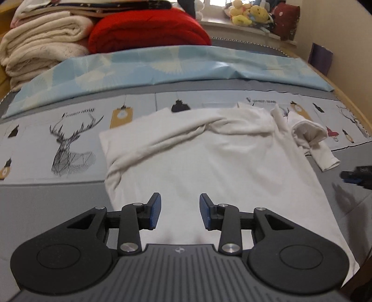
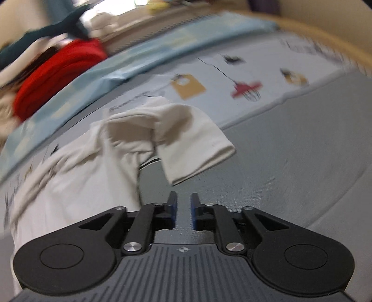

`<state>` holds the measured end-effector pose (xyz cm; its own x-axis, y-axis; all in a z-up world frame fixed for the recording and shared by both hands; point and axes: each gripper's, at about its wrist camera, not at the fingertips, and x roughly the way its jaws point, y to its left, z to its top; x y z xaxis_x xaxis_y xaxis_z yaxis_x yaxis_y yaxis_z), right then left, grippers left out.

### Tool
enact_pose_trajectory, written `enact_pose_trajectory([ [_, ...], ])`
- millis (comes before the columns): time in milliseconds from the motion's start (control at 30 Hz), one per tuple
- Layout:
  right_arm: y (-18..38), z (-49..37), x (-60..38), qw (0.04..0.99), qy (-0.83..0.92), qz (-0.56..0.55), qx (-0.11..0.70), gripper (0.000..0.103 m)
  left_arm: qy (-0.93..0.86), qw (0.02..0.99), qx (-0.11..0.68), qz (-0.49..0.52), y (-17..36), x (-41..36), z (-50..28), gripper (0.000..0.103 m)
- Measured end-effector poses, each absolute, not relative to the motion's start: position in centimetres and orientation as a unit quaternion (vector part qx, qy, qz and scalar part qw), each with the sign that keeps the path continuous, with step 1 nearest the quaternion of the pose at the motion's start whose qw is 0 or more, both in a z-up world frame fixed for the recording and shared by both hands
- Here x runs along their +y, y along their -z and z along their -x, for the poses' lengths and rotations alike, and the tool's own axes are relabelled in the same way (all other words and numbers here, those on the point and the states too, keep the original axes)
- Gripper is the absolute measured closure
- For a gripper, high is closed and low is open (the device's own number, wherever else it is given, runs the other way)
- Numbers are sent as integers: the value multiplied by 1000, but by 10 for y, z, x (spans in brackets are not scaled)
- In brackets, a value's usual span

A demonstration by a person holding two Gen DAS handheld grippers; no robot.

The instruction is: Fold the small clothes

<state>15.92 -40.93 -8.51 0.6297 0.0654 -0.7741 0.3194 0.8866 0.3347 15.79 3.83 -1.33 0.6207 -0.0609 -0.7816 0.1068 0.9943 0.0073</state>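
Note:
A small white shirt [image 1: 209, 158] lies spread on the printed grey sheet [image 1: 69, 139]. One sleeve is folded across its upper part; the other sleeve [image 1: 320, 148] sticks out at the right. My left gripper [image 1: 180, 210] is open and empty, hovering over the shirt's near hem. In the right wrist view, my right gripper [image 2: 183, 211] is open with a narrow gap and empty, just short of the loose sleeve [image 2: 195, 141], over bare grey sheet. The view is motion-blurred. The right gripper's tip also shows in the left wrist view [image 1: 355, 175] at the right edge.
A light blue patterned cover [image 1: 162, 67] lies across the bed behind the shirt. Folded cream blankets [image 1: 39, 44] and a red blanket [image 1: 148, 30] are stacked at the back left. Plush toys [image 1: 251, 14] sit on a sill. A wooden bed rim [image 2: 325, 44] runs along the right.

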Motion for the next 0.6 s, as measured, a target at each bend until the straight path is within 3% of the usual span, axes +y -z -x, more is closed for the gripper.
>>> enact_pose_trajectory([
  [167, 116, -192, -416, 848, 91, -290, 433, 68, 52, 898, 435, -46, 17, 27, -175, 62],
  [300, 130, -219, -412, 860, 97, -268, 423, 66, 46, 896, 440, -50, 23, 26, -189, 62],
  [333, 131, -225, -410, 867, 101, -255, 415, 70, 44, 896, 440, -49, 23, 26, -192, 62],
  [367, 131, -230, -407, 873, 111, -238, 410, 90, 43, 896, 440, -50, 24, 25, -194, 62],
  [400, 130, -235, -405, 877, 123, -219, 410, 98, 41, 896, 439, -51, 24, 24, -197, 62],
  [600, 127, -252, -446, 892, 160, -163, 389, 100, 31, 896, 436, -76, 26, 17, -208, 62],
])
